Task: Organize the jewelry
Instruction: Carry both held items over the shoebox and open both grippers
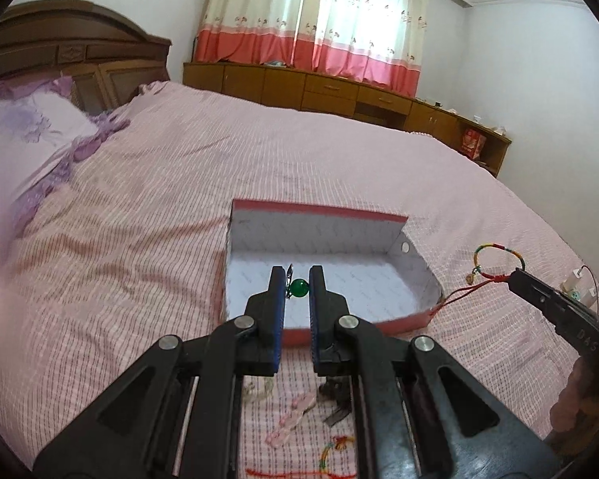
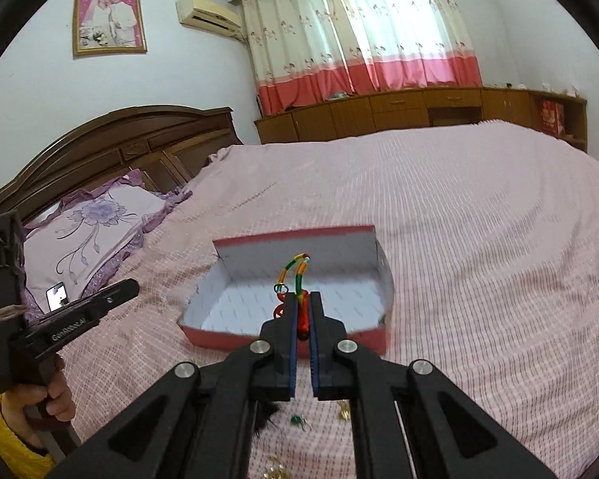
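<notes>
My left gripper [image 1: 298,275] is shut on a green bead earring [image 1: 299,288], held in the air over the near side of an open red box with a white lining [image 1: 319,231]. In the right wrist view my right gripper [image 2: 304,299] is shut on a multicoloured braided bracelet [image 2: 298,279] with a red cord, also in front of the box [image 2: 299,247]. The left wrist view shows that bracelet [image 1: 498,244] looping up from the right gripper [image 1: 513,277], off to the right of the box. The box looks bare inside.
The box sits on a pink checked bedspread [image 1: 179,199]. Loose pieces lie on the bed below the grippers: a pink bracelet [image 1: 295,415], a red and yellow cord [image 1: 335,447], a second green earring [image 2: 296,419] and gold bits [image 2: 275,467]. A pillow [image 2: 92,223] lies at the left.
</notes>
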{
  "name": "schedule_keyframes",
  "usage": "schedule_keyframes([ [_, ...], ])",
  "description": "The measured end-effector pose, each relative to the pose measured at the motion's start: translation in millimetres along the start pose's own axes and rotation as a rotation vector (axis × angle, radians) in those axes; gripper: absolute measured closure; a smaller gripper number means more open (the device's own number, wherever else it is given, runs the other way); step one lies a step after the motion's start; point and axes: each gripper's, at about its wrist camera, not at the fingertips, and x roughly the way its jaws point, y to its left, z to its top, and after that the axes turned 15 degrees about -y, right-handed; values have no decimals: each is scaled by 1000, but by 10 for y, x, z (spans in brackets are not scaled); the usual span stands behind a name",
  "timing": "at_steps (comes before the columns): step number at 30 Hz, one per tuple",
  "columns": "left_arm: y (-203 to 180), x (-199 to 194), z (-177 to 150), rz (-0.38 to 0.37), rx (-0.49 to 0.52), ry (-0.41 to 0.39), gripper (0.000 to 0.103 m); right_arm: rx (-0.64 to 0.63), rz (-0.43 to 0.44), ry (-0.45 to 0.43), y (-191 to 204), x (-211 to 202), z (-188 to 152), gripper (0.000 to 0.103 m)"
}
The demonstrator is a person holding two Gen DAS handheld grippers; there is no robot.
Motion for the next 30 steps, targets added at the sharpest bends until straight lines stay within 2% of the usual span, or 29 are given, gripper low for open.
schedule_keyframes([
  [11, -56, 449, 167, -14, 17, -30, 100, -49, -4, -10, 29, 477, 164, 97],
  [24, -24, 1189, 17, 14, 39, 39, 100, -33, -39, 90, -250, 1325, -41, 97],
  [30, -15, 1531, -140, 34, 41, 102, 100, -30, -68, 133, -378, 1669, -165, 97],
])
